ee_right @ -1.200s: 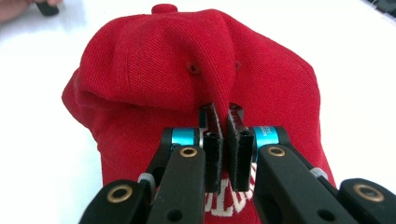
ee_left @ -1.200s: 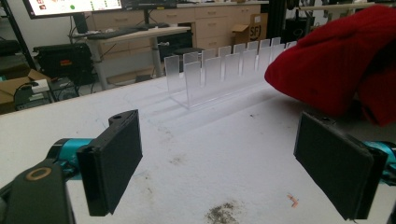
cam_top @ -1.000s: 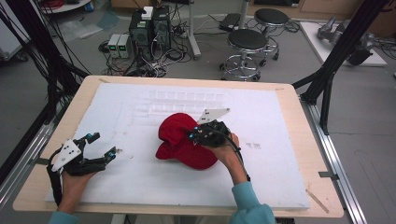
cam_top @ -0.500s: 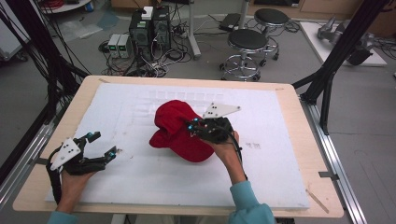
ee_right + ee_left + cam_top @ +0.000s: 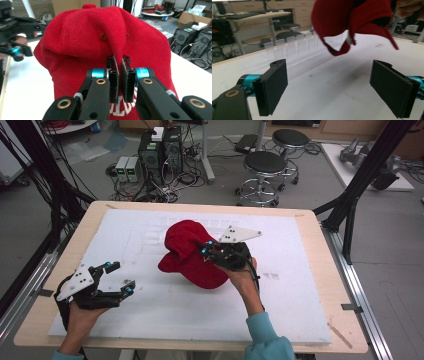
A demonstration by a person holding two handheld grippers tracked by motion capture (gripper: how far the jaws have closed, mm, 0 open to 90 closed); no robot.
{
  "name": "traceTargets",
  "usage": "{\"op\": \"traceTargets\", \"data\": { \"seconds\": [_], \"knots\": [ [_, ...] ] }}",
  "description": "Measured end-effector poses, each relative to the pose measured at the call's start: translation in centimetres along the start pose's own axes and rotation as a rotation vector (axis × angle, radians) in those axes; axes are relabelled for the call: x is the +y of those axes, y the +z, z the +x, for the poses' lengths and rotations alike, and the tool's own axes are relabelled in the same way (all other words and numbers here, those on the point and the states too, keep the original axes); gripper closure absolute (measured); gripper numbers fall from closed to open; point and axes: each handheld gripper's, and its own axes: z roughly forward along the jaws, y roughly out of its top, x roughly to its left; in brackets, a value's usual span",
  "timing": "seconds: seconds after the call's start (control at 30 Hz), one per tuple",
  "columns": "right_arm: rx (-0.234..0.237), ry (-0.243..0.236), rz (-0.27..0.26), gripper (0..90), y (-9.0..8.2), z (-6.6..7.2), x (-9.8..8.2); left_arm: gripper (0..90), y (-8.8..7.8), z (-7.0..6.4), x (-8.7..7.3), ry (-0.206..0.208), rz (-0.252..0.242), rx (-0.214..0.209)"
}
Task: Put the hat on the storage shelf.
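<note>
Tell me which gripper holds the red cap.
The right gripper, shut on a fold of the red cap; the left gripper is open, apart from it.

Red cap (image 5: 192, 256) w/ white lettering; black claw (image 5: 120, 75) pads; white tabletop (image 5: 165, 305).

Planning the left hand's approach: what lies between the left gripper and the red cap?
Nothing: bare white table surface separates the open left gripper from the red cap in the high view; the left gripper view agrees.

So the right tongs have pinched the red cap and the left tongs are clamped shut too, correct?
Not quite. The right tongs do pinch the red cap, but the left tongs stand wide open with nothing between them, as the left gripper view shows.
</note>
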Motion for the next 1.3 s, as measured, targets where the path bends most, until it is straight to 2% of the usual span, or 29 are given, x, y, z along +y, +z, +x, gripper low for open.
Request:
{"op": "traceTargets", "data": {
  "seconds": [0.17, 0.5, 0.67, 0.83, 1.3],
  "knots": [
    [-0.02, 0.005, -0.01, 86.5, 0.0, 0.0, 0.1, 15.1, 0.6, -1.4, 1.0, -0.008, 0.022, -0.046],
    [-0.025, 0.008, -0.034, 86.5, 0.2, 0.3, 0.8, 15.5, 3.1, -3.6, 1.8, -0.102, 0.084, -0.147],
    [-0.026, 0.007, -0.045, 86.5, 0.3, 0.7, 1.0, 16.9, 4.2, -4.3, 2.1, -0.148, 0.084, -0.184],
    [-0.027, 0.007, -0.066, 86.5, 0.5, 1.0, 1.2, 20.0, 4.9, -4.5, 2.3, -0.209, 0.082, -0.182],
    [-0.034, 0.023, -0.109, 86.5, 1.0, 1.6, 1.5, 22.9, 7.1, -5.8, 2.4, -0.244, 0.099, -0.221]
  ]
}}
